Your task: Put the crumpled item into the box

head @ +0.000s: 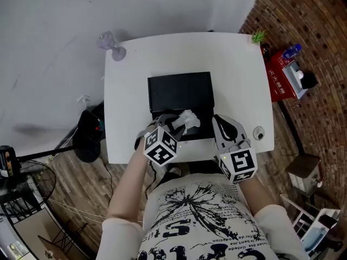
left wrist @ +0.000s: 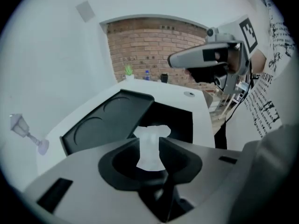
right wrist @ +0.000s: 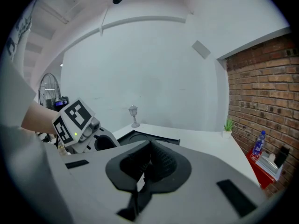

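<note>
A black box (head: 154, 91) lies open on the white table (head: 124, 91); its lid (left wrist: 105, 122) is folded back beside the dark inside (left wrist: 180, 120). The white crumpled item (head: 188, 118) (left wrist: 150, 134) hangs over the box's near part, in the gap between the jaws of my left gripper (head: 176, 124) (left wrist: 148, 143). Those jaws stand wide and do not press on it. To the right of the box, at the table's front edge, my right gripper (head: 218, 122) (right wrist: 148, 148) has its jaws together with nothing between them.
A small lamp figurine (head: 111, 46) stands at the table's far left corner, a little green plant (head: 258, 36) at the far right. A small round object (head: 258, 133) lies near the right front edge. A red box (head: 282, 75) sits on the floor by the brick wall.
</note>
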